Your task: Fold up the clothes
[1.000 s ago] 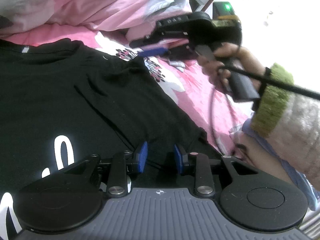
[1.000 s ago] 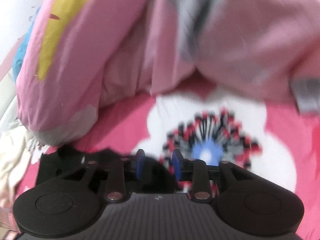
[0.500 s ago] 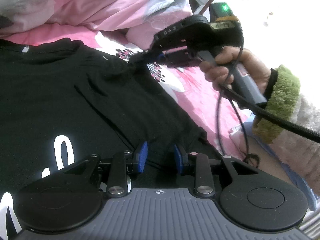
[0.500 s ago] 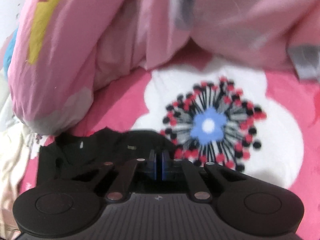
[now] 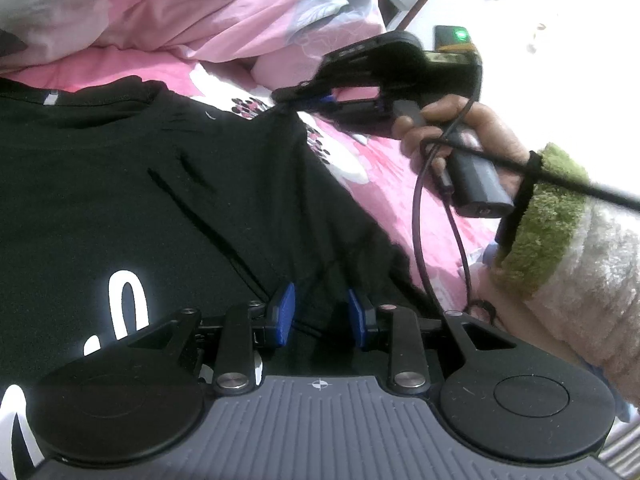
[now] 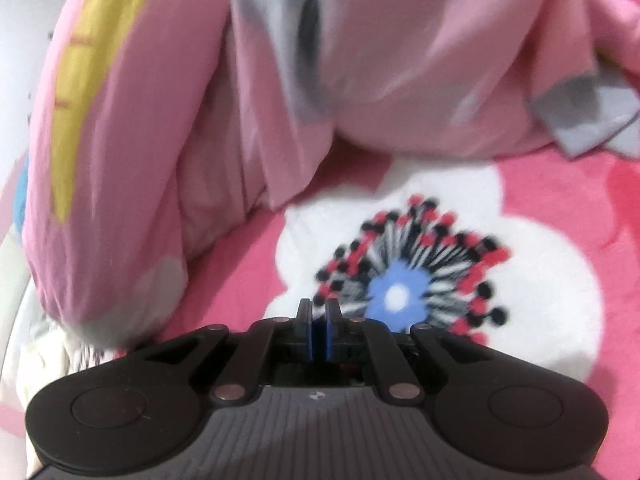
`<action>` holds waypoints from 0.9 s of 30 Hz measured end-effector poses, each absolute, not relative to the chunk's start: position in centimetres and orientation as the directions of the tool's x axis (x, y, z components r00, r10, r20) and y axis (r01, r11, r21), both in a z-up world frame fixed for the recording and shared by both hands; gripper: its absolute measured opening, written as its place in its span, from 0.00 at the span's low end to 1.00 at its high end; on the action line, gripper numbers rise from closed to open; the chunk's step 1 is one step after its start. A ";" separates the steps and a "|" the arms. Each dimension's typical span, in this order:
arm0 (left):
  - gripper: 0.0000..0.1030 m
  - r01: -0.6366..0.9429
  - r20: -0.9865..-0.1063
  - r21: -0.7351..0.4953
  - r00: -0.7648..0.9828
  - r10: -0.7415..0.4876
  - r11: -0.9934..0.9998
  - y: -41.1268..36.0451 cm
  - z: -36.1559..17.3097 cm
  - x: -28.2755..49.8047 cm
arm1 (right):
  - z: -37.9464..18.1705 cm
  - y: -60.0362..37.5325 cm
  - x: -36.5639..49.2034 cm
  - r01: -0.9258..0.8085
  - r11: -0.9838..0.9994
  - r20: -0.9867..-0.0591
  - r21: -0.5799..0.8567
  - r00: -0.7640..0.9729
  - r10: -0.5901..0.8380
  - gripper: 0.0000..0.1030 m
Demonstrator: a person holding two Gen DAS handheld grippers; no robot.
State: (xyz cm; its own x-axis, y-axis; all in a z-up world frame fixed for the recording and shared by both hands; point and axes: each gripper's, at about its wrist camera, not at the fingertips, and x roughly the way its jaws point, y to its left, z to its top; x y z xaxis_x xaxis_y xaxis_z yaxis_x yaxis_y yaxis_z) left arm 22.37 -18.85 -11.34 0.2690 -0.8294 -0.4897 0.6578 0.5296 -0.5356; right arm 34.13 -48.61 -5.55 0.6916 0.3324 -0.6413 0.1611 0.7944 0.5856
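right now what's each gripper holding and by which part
The right gripper is shut on the black t-shirt, pinching its sleeve edge and lifting it. The left gripper holds nothing: its jaws stand open over the shirt's lower part.

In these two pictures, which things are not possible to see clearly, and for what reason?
- Left wrist view: the white print on the black T-shirt is cut off by the left gripper body and the frame edge, so it cannot be read.
- Left wrist view: the right gripper meets the shirt's sleeve, but dark on dark hides the pinch.
- Right wrist view: motion blur softens the pink quilt; no shirt fabric shows between the near-shut jaws.
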 end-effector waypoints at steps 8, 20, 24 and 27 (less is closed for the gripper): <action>0.28 0.654 -0.486 -0.542 0.268 -0.832 0.528 -18.8 -11.3 22.3 | -2.9 -48.4 29.5 0.148 0.861 -0.718 0.487 0.628 0.299 0.18; 0.28 0.642 -0.465 -0.569 0.264 -0.845 0.514 -18.5 -11.3 22.6 | -4.8 -44.6 21.8 0.072 0.913 -0.838 0.401 0.431 0.334 0.13; 0.28 0.648 -0.459 -0.566 0.266 -0.848 0.510 -18.5 -11.3 22.7 | -4.2 -43.9 20.4 0.027 0.945 -0.852 0.325 0.443 0.280 0.06; 0.28 0.654 -0.461 -0.561 0.262 -0.848 0.507 -18.6 -11.3 22.7 | -4.9 -43.6 19.8 0.011 0.977 -0.884 0.213 0.428 0.188 0.06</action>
State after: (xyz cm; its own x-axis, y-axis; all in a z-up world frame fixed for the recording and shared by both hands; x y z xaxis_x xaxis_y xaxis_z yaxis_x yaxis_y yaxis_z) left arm 22.69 -18.61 -11.27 0.2622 -0.8479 -0.4608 0.6539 0.5073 -0.5613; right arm 19.78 -43.63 -4.86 0.4284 0.1884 -0.8837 0.0106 0.9769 0.2134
